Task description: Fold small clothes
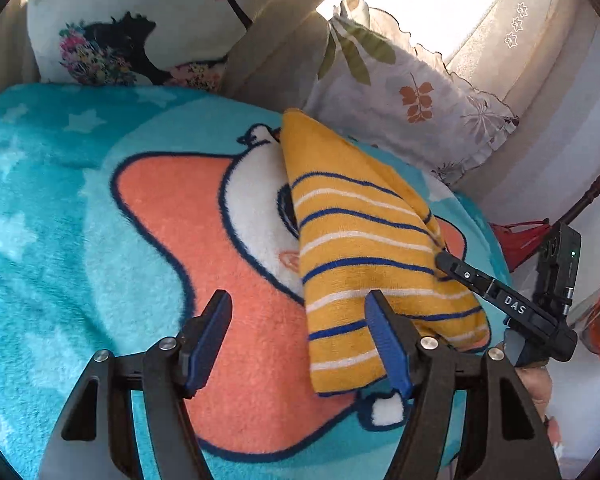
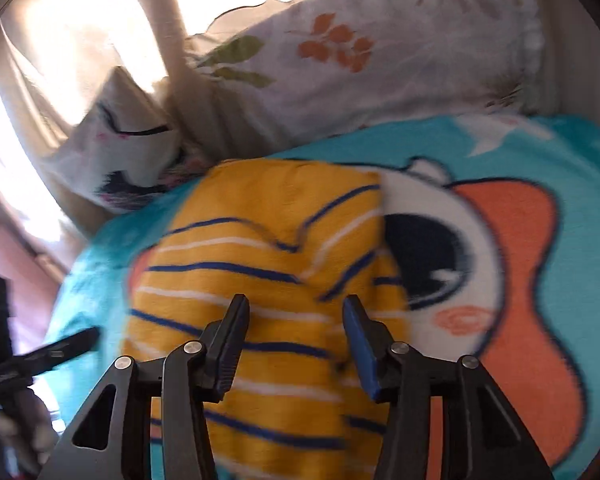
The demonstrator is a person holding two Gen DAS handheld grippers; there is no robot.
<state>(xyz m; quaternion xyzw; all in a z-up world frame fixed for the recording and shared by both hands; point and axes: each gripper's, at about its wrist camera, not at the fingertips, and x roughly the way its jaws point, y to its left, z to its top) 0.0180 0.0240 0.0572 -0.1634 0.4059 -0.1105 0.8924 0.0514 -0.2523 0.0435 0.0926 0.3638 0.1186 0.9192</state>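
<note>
A yellow garment [image 1: 360, 240] with blue and white stripes lies folded into a narrow shape on the teal cartoon blanket [image 1: 52, 208]. My left gripper [image 1: 298, 304] is open just left of the garment's near end; its right finger [image 1: 388, 340] reaches the cloth's edge and nothing is between the jaws. My right gripper [image 2: 296, 306] hovers open over the garment [image 2: 268, 240], holding nothing. In the left wrist view one finger of the right gripper [image 1: 446, 262] touches the garment's right edge. The left gripper [image 2: 76, 342] shows at the left of the right wrist view.
A leaf-print pillow [image 1: 400, 92] and a white pillow with a black figure [image 1: 132, 20] lean at the head of the bed. Bright curtains [image 2: 80, 60] hang behind. A red cloth [image 1: 520, 240] lies off the bed's right edge.
</note>
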